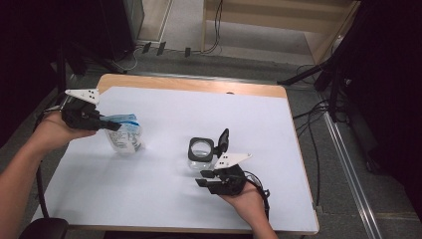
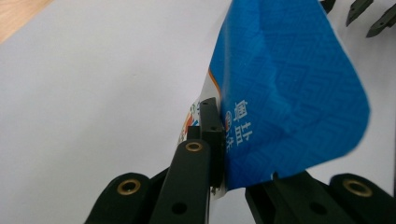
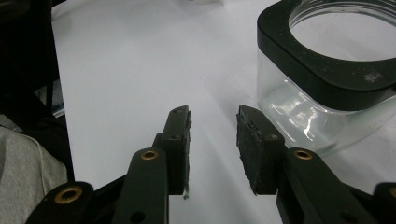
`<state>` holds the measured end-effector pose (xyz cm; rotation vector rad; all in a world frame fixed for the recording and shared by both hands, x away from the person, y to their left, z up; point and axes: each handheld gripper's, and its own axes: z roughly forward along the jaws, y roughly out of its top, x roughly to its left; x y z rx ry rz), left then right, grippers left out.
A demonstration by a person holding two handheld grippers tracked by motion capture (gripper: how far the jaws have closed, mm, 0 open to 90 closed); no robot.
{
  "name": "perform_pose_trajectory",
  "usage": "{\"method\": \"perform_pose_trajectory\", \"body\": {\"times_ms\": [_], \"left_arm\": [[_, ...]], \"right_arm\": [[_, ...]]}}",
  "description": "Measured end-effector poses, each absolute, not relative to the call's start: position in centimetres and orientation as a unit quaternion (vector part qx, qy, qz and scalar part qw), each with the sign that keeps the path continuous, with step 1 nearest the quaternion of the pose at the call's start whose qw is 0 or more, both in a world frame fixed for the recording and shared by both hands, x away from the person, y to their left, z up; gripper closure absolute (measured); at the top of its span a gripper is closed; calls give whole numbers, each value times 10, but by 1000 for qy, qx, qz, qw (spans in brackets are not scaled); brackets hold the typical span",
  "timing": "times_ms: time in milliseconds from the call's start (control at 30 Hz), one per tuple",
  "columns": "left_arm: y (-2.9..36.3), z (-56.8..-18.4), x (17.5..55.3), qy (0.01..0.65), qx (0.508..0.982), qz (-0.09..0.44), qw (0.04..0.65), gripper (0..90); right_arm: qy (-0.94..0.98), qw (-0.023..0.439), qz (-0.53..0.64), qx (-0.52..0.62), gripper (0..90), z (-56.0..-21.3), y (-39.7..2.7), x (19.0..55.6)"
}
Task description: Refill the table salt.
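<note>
Pinched between the left gripper's jaws is the blue top edge of a plastic pouch, which stands at the left of the white table in the high view. Right gripper, lower centre there, holds its jaws apart on nothing, just beside the glass jar, whose black lid is flipped up.

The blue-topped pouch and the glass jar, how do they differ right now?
The pouch is soft, with a blue printed top; the glass jar is rigid and clear with a black square rim. The left gripper is shut on the pouch; the jar stands free beside the open right gripper. Both rest on the white table.
</note>
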<state>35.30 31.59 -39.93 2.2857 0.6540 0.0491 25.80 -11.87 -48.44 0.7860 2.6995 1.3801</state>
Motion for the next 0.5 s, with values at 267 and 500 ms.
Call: {"method": "perform_pose_trajectory", "body": {"times_ms": [267, 500], "left_arm": [[306, -388, 352, 270, 890, 19, 367, 900], [292, -365, 344, 273, 888, 31, 369, 900]], "right_arm": [[858, 6, 447, 253, 667, -483, -115, 255], [858, 11, 452, 245, 769, -479, -107, 249]]}}
